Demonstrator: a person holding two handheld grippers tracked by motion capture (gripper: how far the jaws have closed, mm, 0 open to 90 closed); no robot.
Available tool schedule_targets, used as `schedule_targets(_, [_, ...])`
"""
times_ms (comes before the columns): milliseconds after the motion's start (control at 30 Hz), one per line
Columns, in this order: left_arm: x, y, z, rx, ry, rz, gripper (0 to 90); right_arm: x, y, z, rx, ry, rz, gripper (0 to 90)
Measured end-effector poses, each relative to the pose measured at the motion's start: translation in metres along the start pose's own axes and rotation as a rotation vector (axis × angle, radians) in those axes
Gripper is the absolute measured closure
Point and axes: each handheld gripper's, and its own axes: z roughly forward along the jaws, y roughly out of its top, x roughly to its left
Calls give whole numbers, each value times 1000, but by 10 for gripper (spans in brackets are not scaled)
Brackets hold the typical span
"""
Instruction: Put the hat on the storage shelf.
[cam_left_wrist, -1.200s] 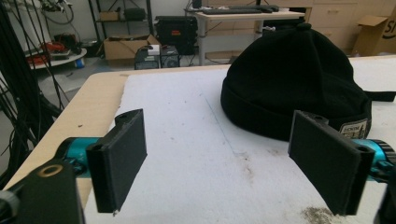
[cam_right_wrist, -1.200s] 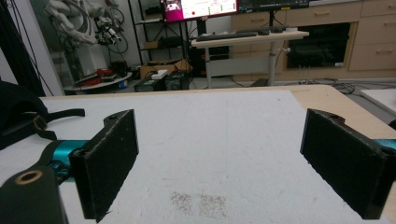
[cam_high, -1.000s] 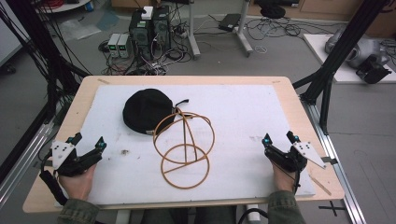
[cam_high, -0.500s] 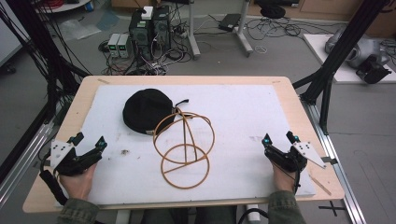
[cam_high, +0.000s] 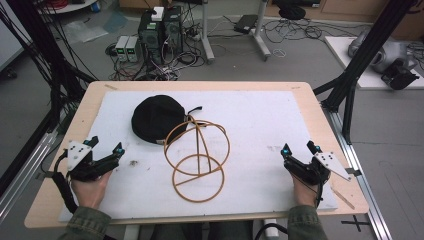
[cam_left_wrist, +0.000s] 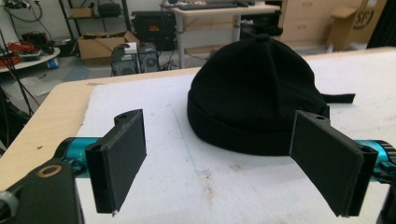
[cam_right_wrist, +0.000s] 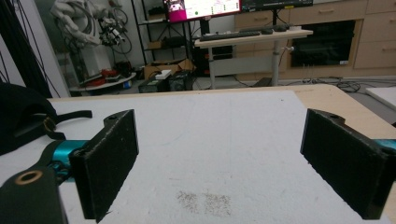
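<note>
A wooden table (cam_high: 320, 107) covered by a white foam sheet (cam_high: 260, 125) is seen from the high view; a black beanie (cam_high: 156, 118) lies on the sheet left of centre and towards the far edge, and a wire stand (cam_high: 197, 156) of tan rings, with one hoop flat on the sheet and another raised over it, is placed just beside the beanie, its upper hoop overlapping the hat's near right edge. The left gripper (cam_high: 103, 148) is held in the person's left hand (cam_high: 91, 186) near the sheet's near left corner, well apart from the beanie; its jaws are spread wide with nothing between them. The right gripper (cam_high: 299, 151) is held in the right hand (cam_high: 304, 194) near the near right edge, jaws likewise spread wide and empty.

From the left gripper view the beanie (cam_left_wrist: 256, 93) is shown close and in detail: a folded cuff, a small button at the crown and a black strap (cam_left_wrist: 340, 98) trailing to one side, framed between the open left gripper (cam_left_wrist: 229, 170); brown stains (cam_left_wrist: 205, 179) on the foam are also seen here. In the right gripper view the right gripper (cam_right_wrist: 233, 168) is seen gaping over bare foam bearing a grey smudge (cam_right_wrist: 203, 200); part of the black hat (cam_right_wrist: 21, 121) and its strap are caught at the left edge; a monitor (cam_right_wrist: 201, 8) and a desk (cam_right_wrist: 252, 35) are seen beyond the table.
</note>
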Motion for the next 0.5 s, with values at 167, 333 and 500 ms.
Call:
schedule_targets(167, [-11,20,16,53,-29,37,192,1,-1,0,2,19,-7,104])
schedule_targets(333, [-18,32,27,76,-51,43,192,4,2,-3,-6,34,17,104])
schedule_targets(500, [-25,39,44,102,-57,9,194,9,5,-4,-18,50,19,104])
